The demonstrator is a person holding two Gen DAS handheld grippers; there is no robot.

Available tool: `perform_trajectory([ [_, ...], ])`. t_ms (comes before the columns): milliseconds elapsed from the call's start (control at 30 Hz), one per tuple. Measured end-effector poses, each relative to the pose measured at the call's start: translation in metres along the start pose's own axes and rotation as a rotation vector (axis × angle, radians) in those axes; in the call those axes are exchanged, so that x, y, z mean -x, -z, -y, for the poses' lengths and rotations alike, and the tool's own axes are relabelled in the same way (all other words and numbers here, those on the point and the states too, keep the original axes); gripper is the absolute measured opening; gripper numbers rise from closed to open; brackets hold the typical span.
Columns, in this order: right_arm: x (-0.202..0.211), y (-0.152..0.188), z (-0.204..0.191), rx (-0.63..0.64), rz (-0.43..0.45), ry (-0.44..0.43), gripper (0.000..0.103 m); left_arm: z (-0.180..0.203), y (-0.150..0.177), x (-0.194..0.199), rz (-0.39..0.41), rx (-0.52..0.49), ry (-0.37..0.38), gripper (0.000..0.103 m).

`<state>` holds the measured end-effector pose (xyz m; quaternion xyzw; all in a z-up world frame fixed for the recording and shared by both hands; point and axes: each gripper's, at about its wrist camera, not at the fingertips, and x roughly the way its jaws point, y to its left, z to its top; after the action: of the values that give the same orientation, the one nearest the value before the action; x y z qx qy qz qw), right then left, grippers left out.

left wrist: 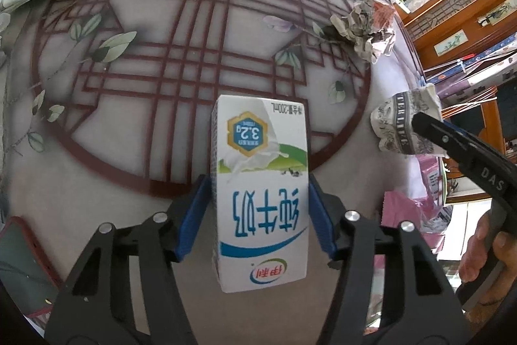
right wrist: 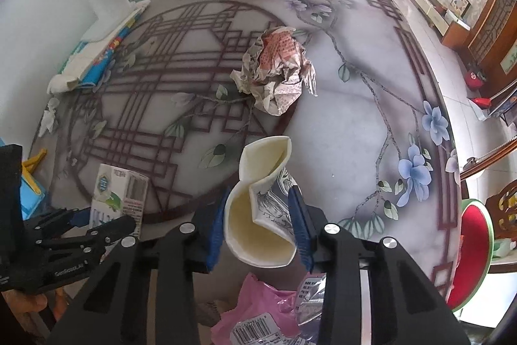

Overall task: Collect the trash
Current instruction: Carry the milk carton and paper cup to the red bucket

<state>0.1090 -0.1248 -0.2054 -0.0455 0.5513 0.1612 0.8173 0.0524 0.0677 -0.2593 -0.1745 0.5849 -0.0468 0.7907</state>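
A milk carton point(left wrist: 261, 193) stands on the patterned table point(left wrist: 129, 183), clamped by the left gripper point(left wrist: 258, 209); the right gripper point(right wrist: 258, 215) squeezes a crushed paper cup point(right wrist: 263, 209) (its cream inside visible only from the right wrist) near a crumpled newspaper ball point(right wrist: 278, 70).

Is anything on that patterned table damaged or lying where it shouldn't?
Yes. A crumpled newspaper ball lies loose in the middle of the table. The right gripper squeezes a paper cup crushed flat and folded. The milk carton, between the left gripper's pads, looks intact.
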Motion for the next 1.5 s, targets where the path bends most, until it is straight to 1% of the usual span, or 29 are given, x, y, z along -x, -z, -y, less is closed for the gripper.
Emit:
perform_trajectory([
  [200,0.019,0.002,0.003,-0.024,0.049,-0.042,0.035,0.004,-0.002,0.014,0.051,-0.018,0.006,0.057],
  [367,0.032,0.006,0.008,-0.062,0.073,-0.078,0.035,0.014,-0.007,0.027,0.095,-0.046,0.011,0.057],
  [467,0.042,0.009,0.011,-0.077,0.089,-0.084,0.035,0.018,-0.009,0.032,0.104,-0.051,0.025,0.057],
  [800,0.056,0.022,0.032,-0.147,0.115,-0.082,0.035,0.038,-0.018,0.045,0.143,-0.071,0.061,0.057],
  [1000,0.062,0.027,0.045,-0.181,0.131,-0.085,0.035,0.052,-0.021,0.053,0.167,-0.093,0.070,0.057],
  [1300,0.069,0.037,0.063,-0.211,0.141,-0.091,0.035,0.071,-0.019,0.056,0.170,-0.104,0.083,0.057],
  [1500,0.077,0.041,0.076,-0.227,0.154,-0.096,0.035,0.090,-0.017,0.064,0.202,-0.124,0.090,0.057],
])
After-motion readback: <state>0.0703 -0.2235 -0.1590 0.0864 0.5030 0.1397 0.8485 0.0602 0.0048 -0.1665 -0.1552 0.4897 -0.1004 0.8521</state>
